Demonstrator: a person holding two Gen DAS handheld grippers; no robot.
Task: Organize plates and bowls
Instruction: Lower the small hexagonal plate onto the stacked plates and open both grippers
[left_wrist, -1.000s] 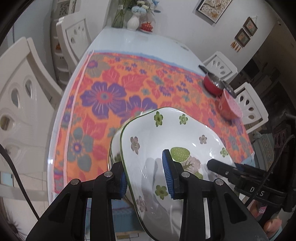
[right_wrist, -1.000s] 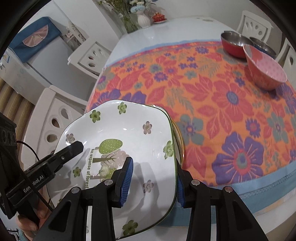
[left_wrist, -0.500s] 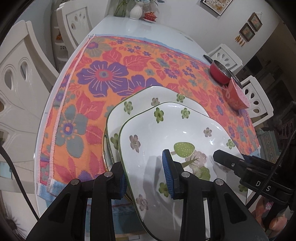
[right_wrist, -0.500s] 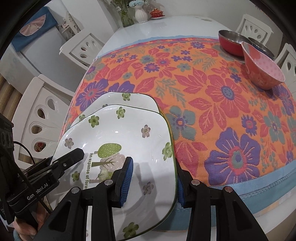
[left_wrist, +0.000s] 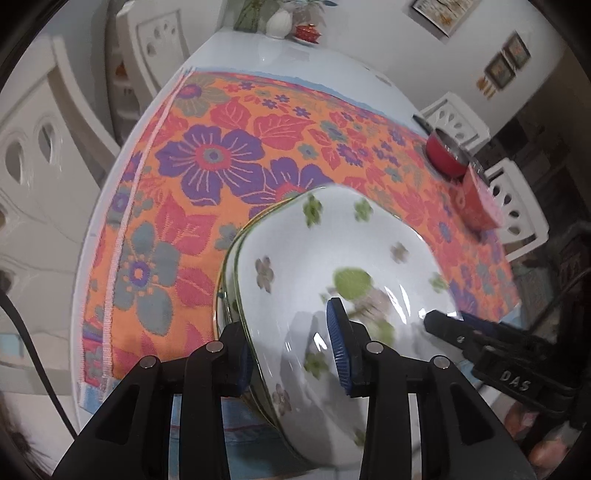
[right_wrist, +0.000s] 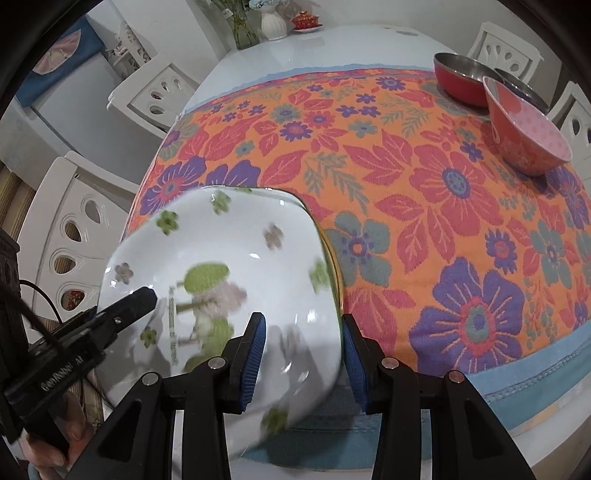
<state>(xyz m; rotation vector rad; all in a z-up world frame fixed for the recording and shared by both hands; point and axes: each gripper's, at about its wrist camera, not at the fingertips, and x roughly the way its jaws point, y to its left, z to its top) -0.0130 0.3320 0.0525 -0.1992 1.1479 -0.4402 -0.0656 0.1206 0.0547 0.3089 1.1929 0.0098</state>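
White glossy dining table (right_wrist: 332, 40) in a pale-walled room, most of its top covered by an orange woven cloth with red, purple and teal flowers (right_wrist: 424, 206); white cut-out chairs (right_wrist: 155, 92) stand round it, four countable across both views, and two small framed pictures (left_wrist: 506, 61) hang on the wall. Main item: one white square-ish ceramic plate with a thin green rim, scattered green and mauve blossoms and a green tree motif at centre (right_wrist: 236, 266), its image blurred; it lies at the near left corner of the cloth, overhanging the table edge. A second rim of like pattern (left_wrist: 227, 291) shows just under its left side, so two such plates are nested; how closely they sit cannot be told. Left gripper (left_wrist: 291, 350): black with blue ribbed pads, jaws opening, one pad inside the plate's well, the other outside the rim, the plate wall between them; contact of the pads cannot be told. Right gripper (right_wrist: 301, 356): same build, straddling the plate's opposite edge with the rim between its pads, apparently clamped on it. Containers, all apparently empty: one coral-pink bowl with a dotted pale interior (right_wrist: 528, 136), one red bowl with a steel lining (right_wrist: 461, 79) just behind it, and a third steel rim (right_wrist: 524, 88) partly hidden between them. At the far end: one white ribbed vase (right_wrist: 273, 24), one glass vase of stems (right_wrist: 240, 26), one small red lidded cup (right_wrist: 304, 20).
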